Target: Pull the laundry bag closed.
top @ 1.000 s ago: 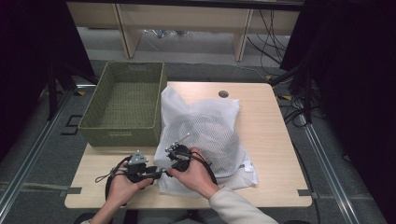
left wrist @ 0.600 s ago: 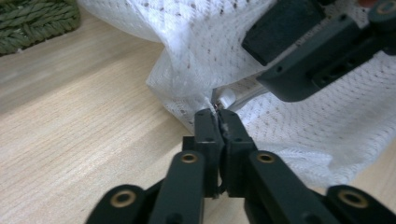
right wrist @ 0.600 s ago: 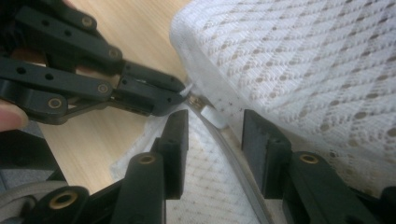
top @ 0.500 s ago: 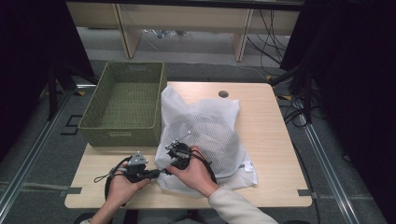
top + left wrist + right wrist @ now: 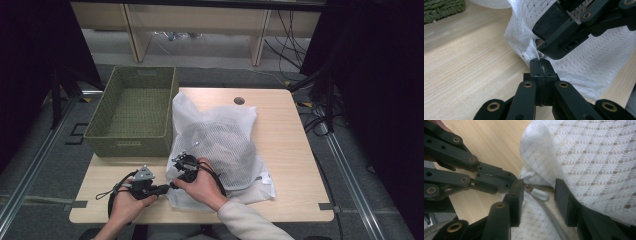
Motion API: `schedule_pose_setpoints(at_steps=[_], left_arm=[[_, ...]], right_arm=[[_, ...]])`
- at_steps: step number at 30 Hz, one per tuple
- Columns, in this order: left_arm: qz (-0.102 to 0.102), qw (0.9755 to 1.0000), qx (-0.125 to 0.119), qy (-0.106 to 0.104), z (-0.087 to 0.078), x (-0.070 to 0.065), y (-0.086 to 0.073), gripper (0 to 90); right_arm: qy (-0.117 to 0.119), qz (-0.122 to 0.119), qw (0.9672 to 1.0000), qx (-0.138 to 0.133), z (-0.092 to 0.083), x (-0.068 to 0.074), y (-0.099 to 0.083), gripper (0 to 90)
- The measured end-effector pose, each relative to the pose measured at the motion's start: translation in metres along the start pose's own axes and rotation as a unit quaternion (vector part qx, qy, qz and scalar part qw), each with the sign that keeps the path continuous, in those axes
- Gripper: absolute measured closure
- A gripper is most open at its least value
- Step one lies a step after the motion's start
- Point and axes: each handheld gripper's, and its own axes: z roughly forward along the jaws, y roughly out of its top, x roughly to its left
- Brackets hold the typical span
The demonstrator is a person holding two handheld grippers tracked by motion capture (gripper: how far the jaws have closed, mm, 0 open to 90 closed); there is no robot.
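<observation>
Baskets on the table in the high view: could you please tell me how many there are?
1. The green woven basket sits at the table's far left corner, beside the white mesh laundry bag. Nothing suggests another one hidden behind the bag.

Zipper pull (image 5: 539, 194) between parted fingers (image 5: 515, 195)

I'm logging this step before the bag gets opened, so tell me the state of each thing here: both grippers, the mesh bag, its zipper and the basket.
left gripper: jaws shut on the mesh bag's corner fabric.
right gripper: jaws open, just been widening, zipper pull between them, not pinched.
mesh bag: full, lying on the table.
zipper pull: at the end by the corner.
basket: empty, upright.
</observation>
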Motion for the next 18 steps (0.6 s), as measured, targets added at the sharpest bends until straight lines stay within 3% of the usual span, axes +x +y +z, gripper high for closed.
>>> schedule_pose_setpoints(at_steps=[7, 18], left_arm=[[0.005, 1.0000, 0.006, 0.006, 0.0010, 0.0003, -0.0003, 89.8], [0.009, 0.9999, 0.007, 0.009, 0.0017, 0.0005, -0.0001, 89.6]], right_arm=[[0.001, 0.010, 0.9999, 0.002, 0.0029, -0.0022, -0.0008, 59.6], [0.007, 0.003, 1.0000, 0.001, 0.0060, -0.0041, -0.0007, 59.0]])
